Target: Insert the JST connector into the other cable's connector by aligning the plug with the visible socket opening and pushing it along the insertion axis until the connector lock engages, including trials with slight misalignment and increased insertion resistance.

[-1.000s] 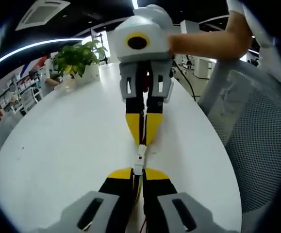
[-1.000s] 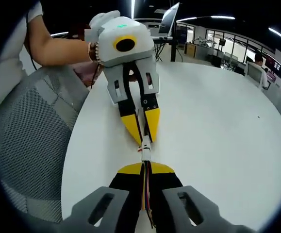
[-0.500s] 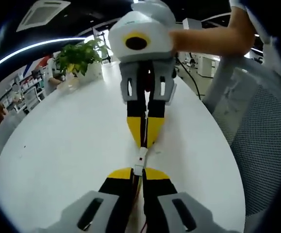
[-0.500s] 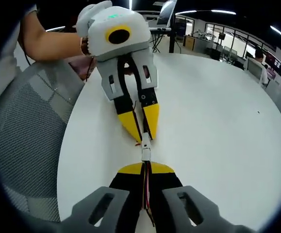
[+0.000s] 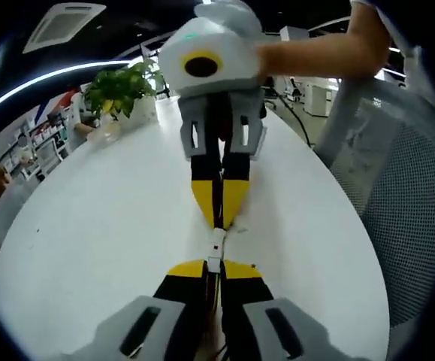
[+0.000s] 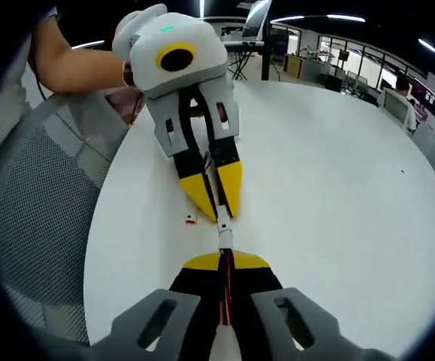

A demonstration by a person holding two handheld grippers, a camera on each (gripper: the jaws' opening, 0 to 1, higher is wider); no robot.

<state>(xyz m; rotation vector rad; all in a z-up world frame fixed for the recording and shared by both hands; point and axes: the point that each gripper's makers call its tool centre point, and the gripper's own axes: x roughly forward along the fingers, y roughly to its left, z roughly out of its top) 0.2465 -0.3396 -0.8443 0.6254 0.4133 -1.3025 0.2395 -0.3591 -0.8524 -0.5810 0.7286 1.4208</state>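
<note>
- Holding the left hand-held gripper (image 5: 212,265) with its yellow-tipped jaws pressed together, you have one cable's white connector (image 5: 215,250) pinched so it pokes out just past the tips, its wires trailing back between the jaws.
- Your right hand-held gripper (image 6: 225,258) has its jaws clamped too, on the other cable's white connector (image 6: 224,237), with coloured wires running back down the gap.
- The two grippers face each other nose to nose above the white tabletop (image 5: 112,218); the two white housings sit touching end to end, in line between the tips. Whether the lock has caught is too small to tell.
- You appear to be in the insertion push itself, with alignment largely settled.
- Next, I judge you need a straight, steady press along the shared axis, keeping both tips from twisting; if resistance rises, correct the angle slightly rather than forcing it.
- A small red-and-white bit (image 6: 191,219) lies loose on the tabletop just beside the left gripper's tips in the right gripper view.
- Farther out stand a potted plant (image 5: 119,90) and a mesh chair (image 6: 40,218) at the table's edge.
</note>
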